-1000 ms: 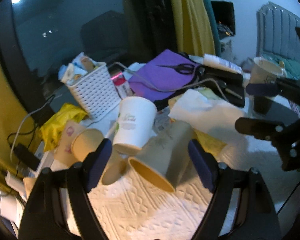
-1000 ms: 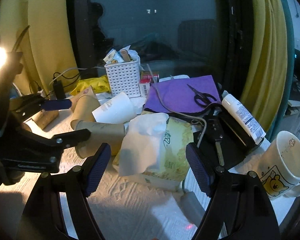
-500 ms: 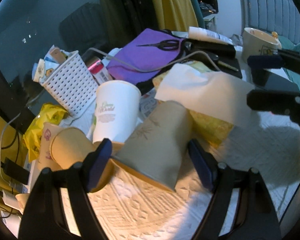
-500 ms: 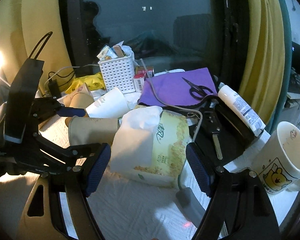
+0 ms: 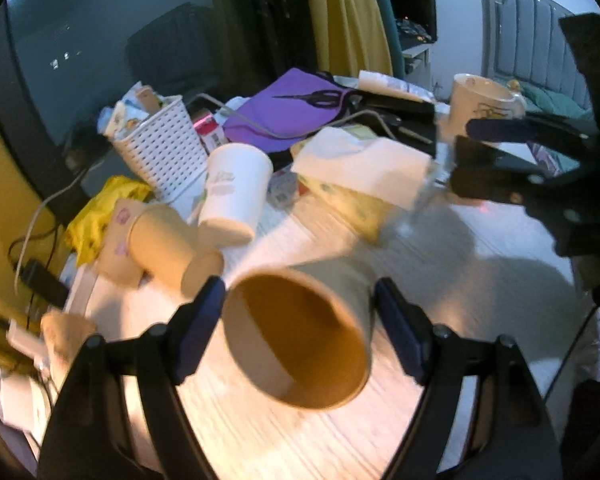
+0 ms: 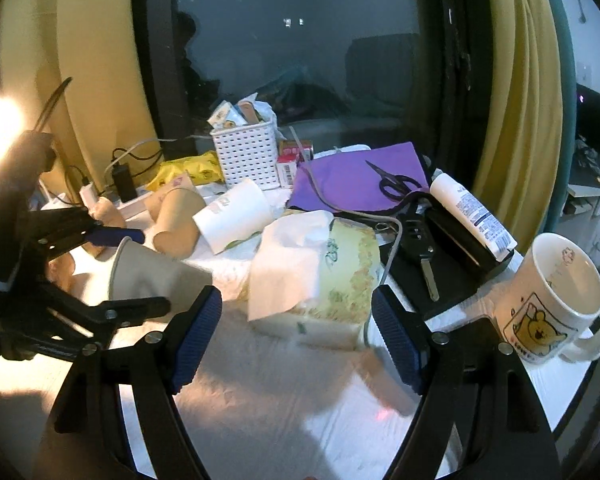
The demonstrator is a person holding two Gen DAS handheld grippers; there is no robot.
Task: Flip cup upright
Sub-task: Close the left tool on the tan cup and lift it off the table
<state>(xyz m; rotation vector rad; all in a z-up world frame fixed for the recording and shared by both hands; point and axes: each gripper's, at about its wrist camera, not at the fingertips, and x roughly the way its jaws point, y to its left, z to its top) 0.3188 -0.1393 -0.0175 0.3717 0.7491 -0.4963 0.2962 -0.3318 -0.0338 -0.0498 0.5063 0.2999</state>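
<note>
A tan paper cup (image 5: 300, 332) lies tilted between the fingers of my left gripper (image 5: 298, 328), its open mouth facing the camera. The blue pads stand at the cup's two sides; contact is unclear. In the right wrist view the same cup (image 6: 156, 280) sits inside the left gripper (image 6: 136, 272), lifted off the white cloth. My right gripper (image 6: 296, 336) is open and empty, in front of the tissue pack (image 6: 320, 268).
Two more tan cups (image 5: 160, 240) and a white paper cup (image 5: 236, 192) lie on their sides at the back left. A white basket (image 5: 160, 148), purple folder with scissors (image 5: 296, 108), key (image 6: 424, 256), tube (image 6: 472, 212) and bear mug (image 6: 552, 296) crowd the desk.
The left gripper has pulled back and lifted with the tan cup between its fingers, turning the cup's mouth toward the camera. The right gripper has stayed nearly still.
</note>
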